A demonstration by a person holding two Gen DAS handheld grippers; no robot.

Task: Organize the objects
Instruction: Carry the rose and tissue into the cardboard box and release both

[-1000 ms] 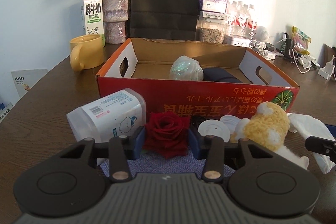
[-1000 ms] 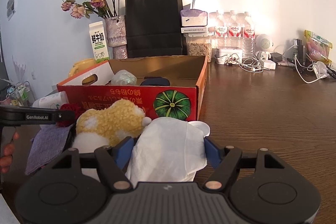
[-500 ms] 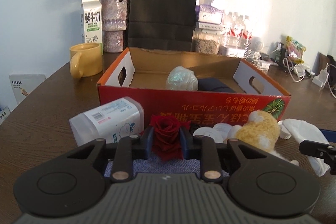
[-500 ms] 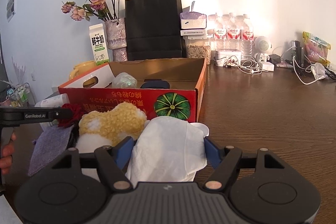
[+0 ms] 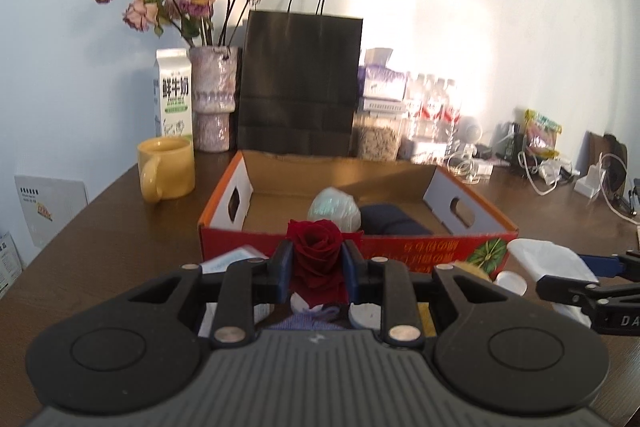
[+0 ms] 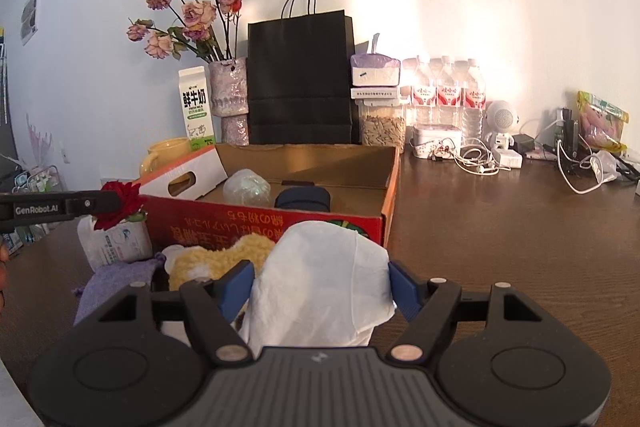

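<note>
A dark red rose [image 5: 318, 251] sits pinched between the blue pads of my left gripper [image 5: 318, 263], lifted above the table in front of the red cardboard box [image 5: 432, 247]. From the right wrist view the rose [image 6: 122, 203] hangs at the tip of the left gripper's arm, above a white plastic bottle [image 6: 116, 241]. My right gripper [image 6: 320, 285] is shut on a white crumpled bag [image 6: 320, 283], held up before the box's front wall [image 6: 256, 225]. Inside the box lie a pale wrapped ball [image 5: 334, 209] and a dark navy bundle [image 5: 394, 221].
A yellow fluffy toy [image 6: 222, 261], a purple cloth [image 6: 112, 281] and white lids [image 5: 510, 283] lie before the box. Behind it stand a yellow mug [image 5: 166, 169], milk carton [image 5: 172, 93], vase of dried roses [image 5: 212, 103], black paper bag [image 5: 298, 87], jar, water bottles and cables [image 6: 476, 159].
The left gripper's jaws closed on the red rose and lifted it off the purple cloth to the height of the box's front wall. The right gripper rose slightly with the white bag.
</note>
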